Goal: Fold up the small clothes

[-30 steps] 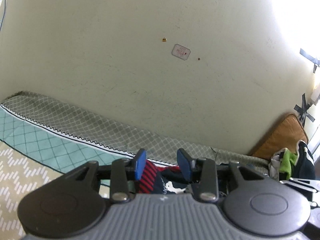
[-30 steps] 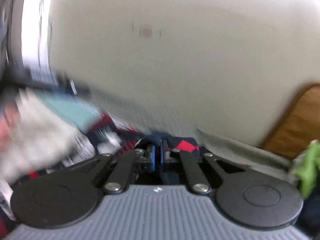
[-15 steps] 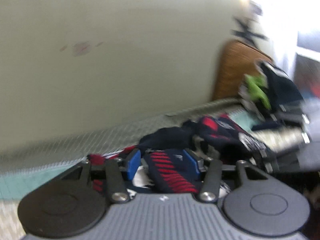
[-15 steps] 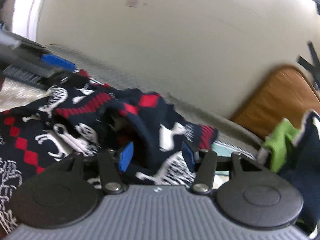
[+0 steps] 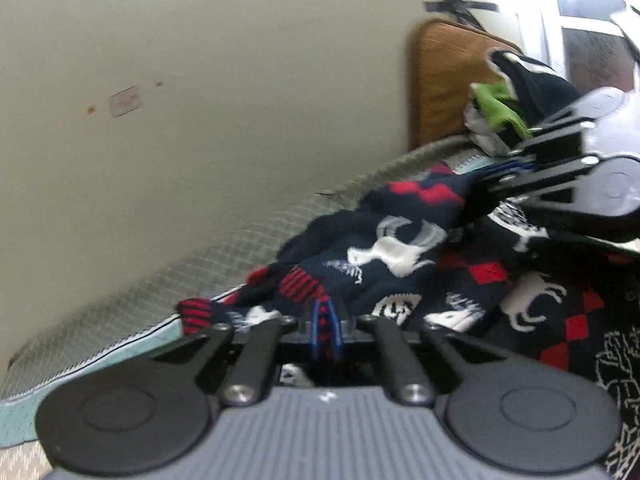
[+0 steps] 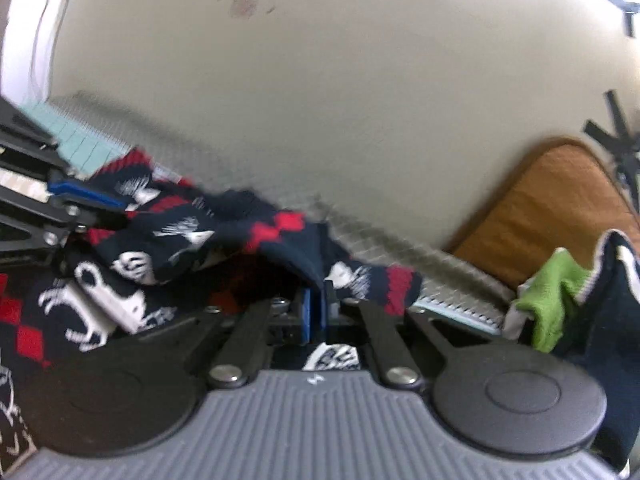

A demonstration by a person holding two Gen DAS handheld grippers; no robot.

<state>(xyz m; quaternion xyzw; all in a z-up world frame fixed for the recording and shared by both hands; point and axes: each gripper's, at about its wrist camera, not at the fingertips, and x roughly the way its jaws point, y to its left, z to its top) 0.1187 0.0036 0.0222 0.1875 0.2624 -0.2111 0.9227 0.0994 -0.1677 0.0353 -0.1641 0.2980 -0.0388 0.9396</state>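
Two tongs in play, both pinching one garment: navy knitted sweater with white reindeer and red diamond pattern (image 5: 404, 252), heaped on the bed directly ahead of both tools; left gripper (image 5: 326, 322) pressed together on a fold of knit just behind a red-striped cuff (image 5: 302, 290); right gripper (image 6: 316, 312) likewise clamped on navy fabric beside the other red-striped cuff (image 6: 400, 284); sweater strung between the two grips, bulk sagging below and toward the user. Long axis judged to run tong to tong, roughly parallel to the pale wall (image 5: 200, 80) beyond; neither hand clearly nearer, each at its own end. Next move likely turns on keeping that span taut while lifting or laying flat. Grey lattice-print bedcover (image 5: 224, 252) beyond the left tips; brown padded headboard (image 6: 552, 208) and a green-and-navy clothes pile (image 6: 560, 296) off to the right of the right tips. Small sticker on wall (image 5: 126, 100), print too blurred to read; no brand legible.
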